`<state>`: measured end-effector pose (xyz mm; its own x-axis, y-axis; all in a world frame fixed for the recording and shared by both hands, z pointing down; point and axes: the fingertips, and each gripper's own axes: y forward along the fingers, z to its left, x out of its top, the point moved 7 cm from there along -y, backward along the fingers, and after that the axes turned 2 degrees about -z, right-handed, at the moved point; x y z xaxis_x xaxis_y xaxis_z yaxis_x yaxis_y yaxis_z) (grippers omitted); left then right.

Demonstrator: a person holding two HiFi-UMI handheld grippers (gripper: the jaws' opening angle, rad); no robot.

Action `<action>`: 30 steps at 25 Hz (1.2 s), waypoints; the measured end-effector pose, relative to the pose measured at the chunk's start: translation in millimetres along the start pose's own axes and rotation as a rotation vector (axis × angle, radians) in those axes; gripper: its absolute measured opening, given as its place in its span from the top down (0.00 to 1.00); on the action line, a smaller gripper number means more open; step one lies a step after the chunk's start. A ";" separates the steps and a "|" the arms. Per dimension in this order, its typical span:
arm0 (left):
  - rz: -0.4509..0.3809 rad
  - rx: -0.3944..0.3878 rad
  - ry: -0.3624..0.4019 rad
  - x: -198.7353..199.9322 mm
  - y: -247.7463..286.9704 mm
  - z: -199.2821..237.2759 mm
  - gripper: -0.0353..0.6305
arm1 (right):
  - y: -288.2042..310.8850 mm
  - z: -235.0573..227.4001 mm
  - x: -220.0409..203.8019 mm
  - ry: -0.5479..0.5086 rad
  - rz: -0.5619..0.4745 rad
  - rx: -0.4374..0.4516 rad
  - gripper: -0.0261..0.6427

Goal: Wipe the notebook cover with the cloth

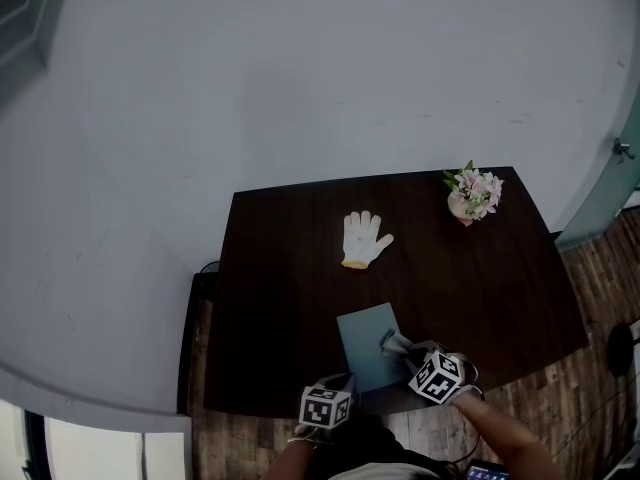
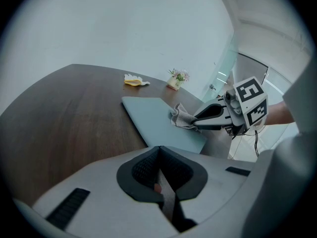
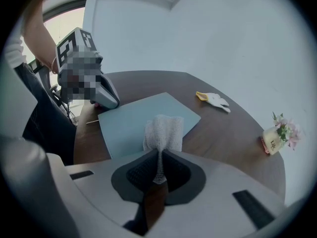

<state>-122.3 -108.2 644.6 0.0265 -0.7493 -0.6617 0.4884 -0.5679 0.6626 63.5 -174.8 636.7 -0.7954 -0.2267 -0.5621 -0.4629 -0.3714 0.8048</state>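
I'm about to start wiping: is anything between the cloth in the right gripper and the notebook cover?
Nothing visible. The cloth, pinched in the right gripper, hangs just over the bare notebook cover. The glove and flower pot sit far back; the left gripper is off by the notebook's near edge.

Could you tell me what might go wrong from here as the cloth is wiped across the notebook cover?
1. The right gripper pinches only a narrow fold of the cloth, so dragging could pull it free.
2. The notebook lies near the front edge of the table, and the shut left gripper sits only by its corner. A firm stroke might slide or turn it.
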 end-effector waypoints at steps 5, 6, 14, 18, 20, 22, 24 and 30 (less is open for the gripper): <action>0.003 0.004 0.001 0.8 0.2 -1.5 0.93 | -3.0 -8.0 -9.9 0.018 0.027 -0.021 0.91; 0.004 0.003 0.000 0.9 -0.1 -1.7 0.93 | -4.5 -10.2 -12.6 0.028 0.031 -0.030 0.91; 0.002 0.002 -0.002 1.4 -0.2 -2.1 0.93 | -24.6 -20.5 -15.0 0.135 -0.048 -0.073 0.91; -0.003 0.011 0.006 1.1 1.1 -3.4 0.93 | -32.9 -19.7 -10.9 0.143 -0.094 -0.089 0.91; -0.004 0.015 0.009 1.4 1.2 -4.3 0.93 | -36.4 -19.1 -8.1 0.145 -0.119 -0.090 0.91; -0.006 0.018 0.012 1.4 1.7 -5.4 0.93 | -39.7 -18.1 -4.8 0.148 -0.144 -0.085 0.91; -0.006 0.020 0.012 1.7 1.6 -6.0 0.93 | -43.1 -16.0 1.1 0.146 -0.169 -0.078 0.91; -0.001 0.015 0.001 1.7 0.6 -5.6 0.93 | -41.9 4.4 24.1 0.095 -0.224 -0.020 0.91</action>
<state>-117.1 -108.0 641.8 0.0270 -0.7483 -0.6628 0.4751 -0.5738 0.6671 62.0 -160.8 590.4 -0.6333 -0.2200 -0.7420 -0.6149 -0.4392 0.6550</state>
